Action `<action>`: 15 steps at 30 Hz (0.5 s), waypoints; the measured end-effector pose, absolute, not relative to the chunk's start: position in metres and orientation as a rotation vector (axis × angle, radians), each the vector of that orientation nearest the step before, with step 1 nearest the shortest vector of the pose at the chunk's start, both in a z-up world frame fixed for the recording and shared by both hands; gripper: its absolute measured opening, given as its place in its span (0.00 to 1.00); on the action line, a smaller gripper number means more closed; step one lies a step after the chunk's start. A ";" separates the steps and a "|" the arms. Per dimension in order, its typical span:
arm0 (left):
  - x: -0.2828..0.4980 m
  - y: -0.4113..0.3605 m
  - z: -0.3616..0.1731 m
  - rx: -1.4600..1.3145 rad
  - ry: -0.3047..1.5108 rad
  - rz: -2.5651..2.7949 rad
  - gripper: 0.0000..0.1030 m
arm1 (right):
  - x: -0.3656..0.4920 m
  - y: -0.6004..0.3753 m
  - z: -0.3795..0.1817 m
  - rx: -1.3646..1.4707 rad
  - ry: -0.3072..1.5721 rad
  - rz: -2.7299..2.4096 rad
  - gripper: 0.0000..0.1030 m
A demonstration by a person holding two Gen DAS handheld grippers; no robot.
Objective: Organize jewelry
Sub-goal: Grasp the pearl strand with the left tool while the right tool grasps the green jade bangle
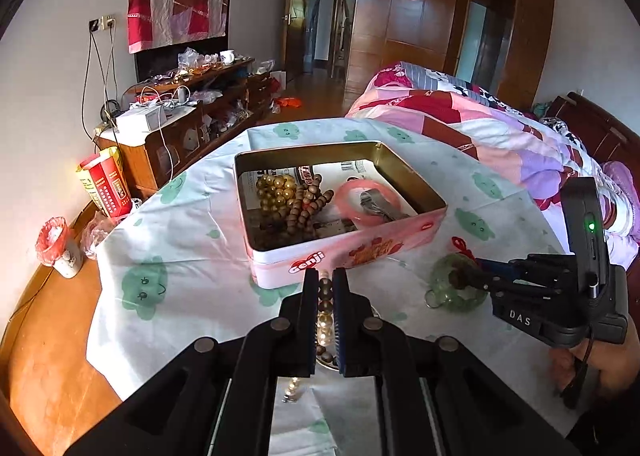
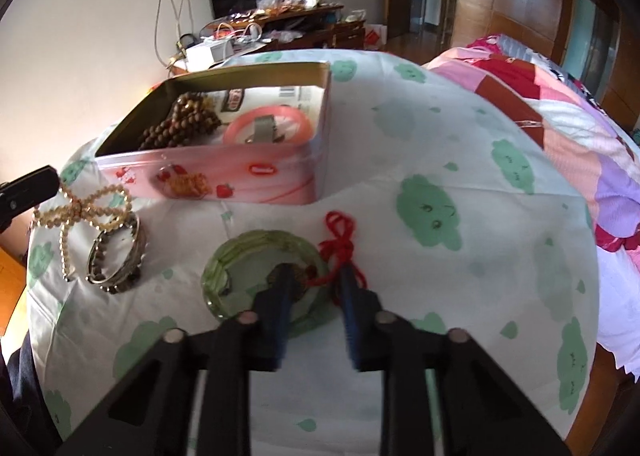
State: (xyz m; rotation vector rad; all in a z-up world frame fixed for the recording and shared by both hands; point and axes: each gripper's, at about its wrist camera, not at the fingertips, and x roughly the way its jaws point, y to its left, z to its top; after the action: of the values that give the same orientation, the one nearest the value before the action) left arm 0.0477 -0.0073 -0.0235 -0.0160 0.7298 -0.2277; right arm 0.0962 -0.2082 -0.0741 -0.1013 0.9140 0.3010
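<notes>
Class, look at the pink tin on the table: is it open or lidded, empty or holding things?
Open, partly filled: the pink tin shows no lid; bead strands and a pink bangle lie inside.

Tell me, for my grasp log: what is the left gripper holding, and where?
A bead strand, a stretch of it pinched between the left gripper's shut fingers.

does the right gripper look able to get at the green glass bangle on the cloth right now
Probably yes: the right gripper hangs right over the green glass bangle, fingers astride its near rim and the red yarn knot, with nothing covering it.
</notes>
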 end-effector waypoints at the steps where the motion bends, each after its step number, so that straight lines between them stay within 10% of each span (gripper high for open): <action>1: 0.047 -0.007 -0.023 -0.012 0.727 -0.225 0.05 | 0.096 -0.208 -0.074 -0.101 0.913 0.302 0.12; 15: 0.041 -0.014 -0.014 0.039 0.688 -0.208 0.05 | 0.076 -0.211 -0.046 -0.045 0.789 0.338 0.09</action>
State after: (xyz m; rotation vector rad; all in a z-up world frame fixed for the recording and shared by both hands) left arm 0.0405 -0.0140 -0.0137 0.0394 0.6877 -0.2083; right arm 0.0758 -0.2108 -0.0457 -0.0448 0.7890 0.3385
